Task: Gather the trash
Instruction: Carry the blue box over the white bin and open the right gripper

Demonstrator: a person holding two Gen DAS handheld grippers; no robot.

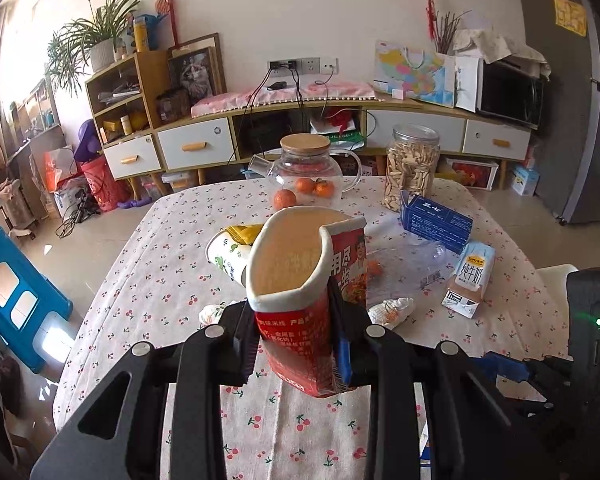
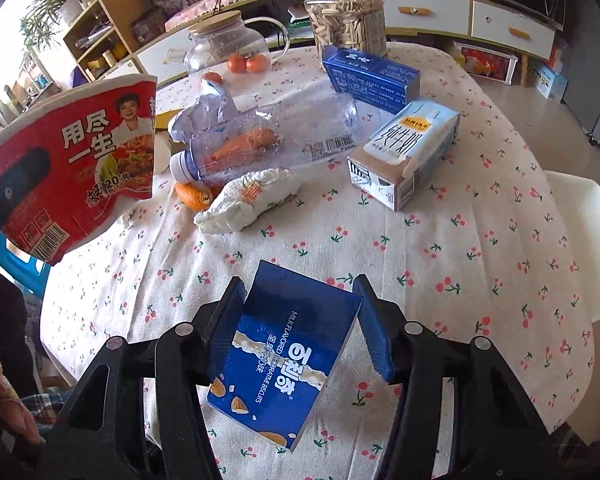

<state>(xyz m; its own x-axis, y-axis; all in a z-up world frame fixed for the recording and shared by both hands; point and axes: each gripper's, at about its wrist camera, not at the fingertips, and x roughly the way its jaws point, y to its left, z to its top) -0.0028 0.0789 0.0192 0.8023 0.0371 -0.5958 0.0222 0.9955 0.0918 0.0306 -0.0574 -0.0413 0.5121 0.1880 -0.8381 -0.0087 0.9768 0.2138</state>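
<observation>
My left gripper [image 1: 296,340] is shut on a red instant-noodle cup [image 1: 288,256], squeezing its wall so the rim is bent, and the cup hangs above the table. The same cup [image 2: 80,160] shows at the left of the right wrist view. A blue biscuit box [image 2: 288,352] sits tilted between the pads of my right gripper [image 2: 298,292], which is shut on the box's sides. On the floral tablecloth [image 2: 460,260] beyond lie a crushed clear bottle [image 2: 260,136], a crumpled tissue [image 2: 244,200], orange peel [image 2: 194,196] and a milk carton [image 2: 408,148].
A dark blue box [image 2: 372,76], a jar of seeds [image 2: 348,16], a glass teapot [image 2: 228,44] and tangerines [image 2: 248,63] stand at the far side. A paper cup with a yellow wrapper [image 1: 224,252] lies left of the noodle cup. A white chair [image 2: 584,240] stands at the right.
</observation>
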